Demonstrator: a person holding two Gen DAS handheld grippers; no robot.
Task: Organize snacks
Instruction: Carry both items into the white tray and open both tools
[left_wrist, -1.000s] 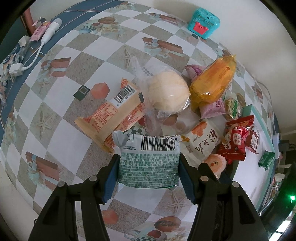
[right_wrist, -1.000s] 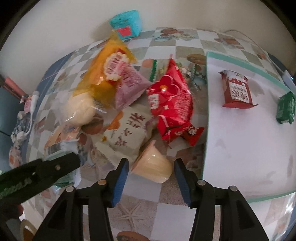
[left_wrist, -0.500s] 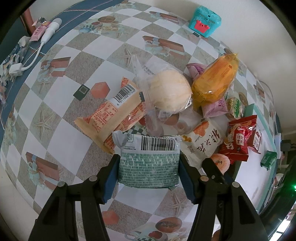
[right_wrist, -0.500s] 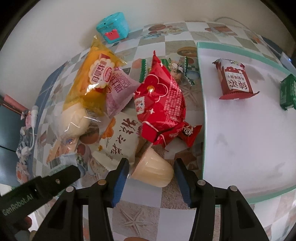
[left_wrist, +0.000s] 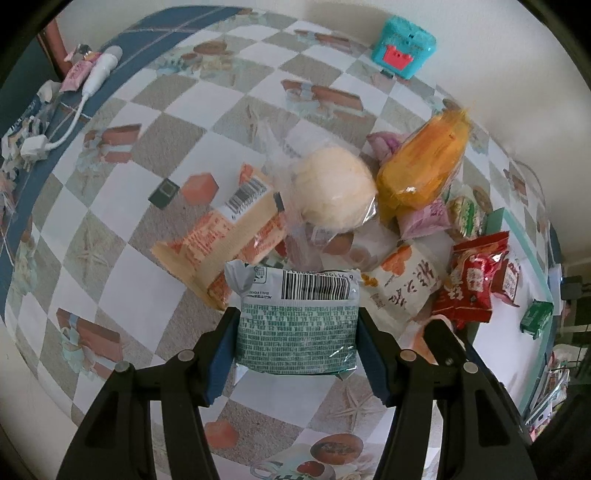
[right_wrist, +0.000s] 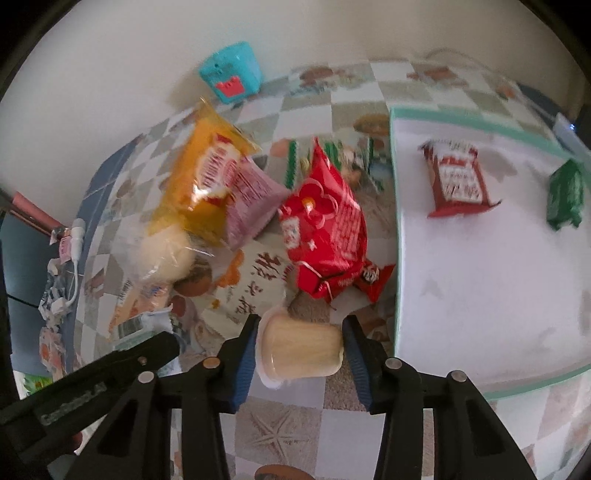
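Observation:
My left gripper is shut on a green and white snack packet with a barcode, held just above the checkered tablecloth. In the right wrist view, my right gripper has its jaws closing on a pale yellow pudding cup, both pads touching its sides. The cup lies sideways, slightly above the cloth. Beyond it sits the snack pile: a red bag, a white packet with orange print, a yellow bag, a pink packet and a bun in clear wrap.
A white tray with a teal rim lies to the right, holding a red packet and a green packet. A teal toy box stands by the wall. An orange striped packet lies left of the pile. A white cable lies at the far left edge.
The right gripper's jaws have narrowed onto the pudding cup and it has risen a little with the cup. The left gripper and its packet have not moved.

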